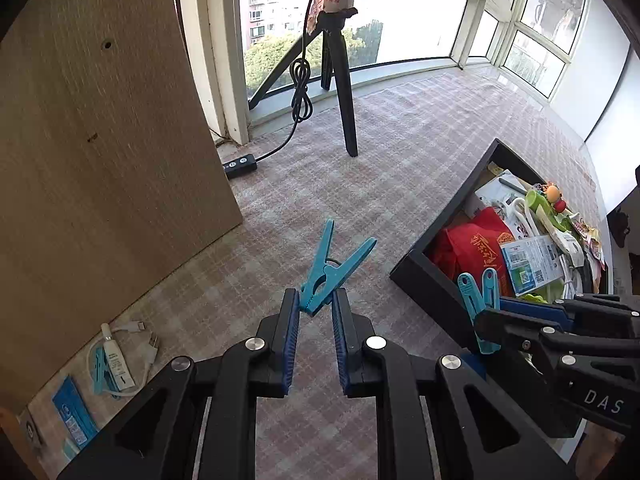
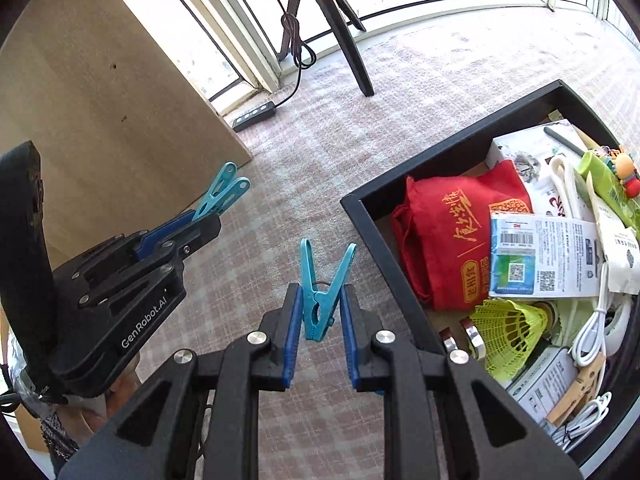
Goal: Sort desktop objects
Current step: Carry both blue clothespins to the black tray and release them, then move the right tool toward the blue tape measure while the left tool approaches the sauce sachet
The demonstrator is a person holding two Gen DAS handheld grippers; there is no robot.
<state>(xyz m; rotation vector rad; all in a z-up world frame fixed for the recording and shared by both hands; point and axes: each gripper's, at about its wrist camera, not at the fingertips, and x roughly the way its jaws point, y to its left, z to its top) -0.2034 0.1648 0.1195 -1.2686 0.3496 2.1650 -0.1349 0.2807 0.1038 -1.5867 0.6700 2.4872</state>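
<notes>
Each gripper is carrying a blue clothespin above the checked cloth — the left gripper (image 1: 316,312) is pinching one clothespin (image 1: 328,268) by its jaw end, the right gripper (image 2: 320,312) clamping another clothespin (image 2: 322,292) likewise. The black box (image 2: 384,240) is lying just beside — best to travel over its rim before letting go.

- Pegs (image 1: 326,270) (image 2: 322,292): smooth turquoise plastic, slight sheen.
- Fingers (image 1: 292,344) (image 2: 292,336): matt black plastic, ribbed blue pads, shiny metal pins.
- Table (image 1: 400,160): checked woven cloth, matt.
- Board (image 1: 100,140) left of box: pale wood grain, matt.
- Box (image 2: 400,280): matt black walls.
- Bag (image 2: 448,232) in box: red matt fabric.
- Shuttlecock (image 2: 508,328) in box: yellow plastic mesh.
</notes>
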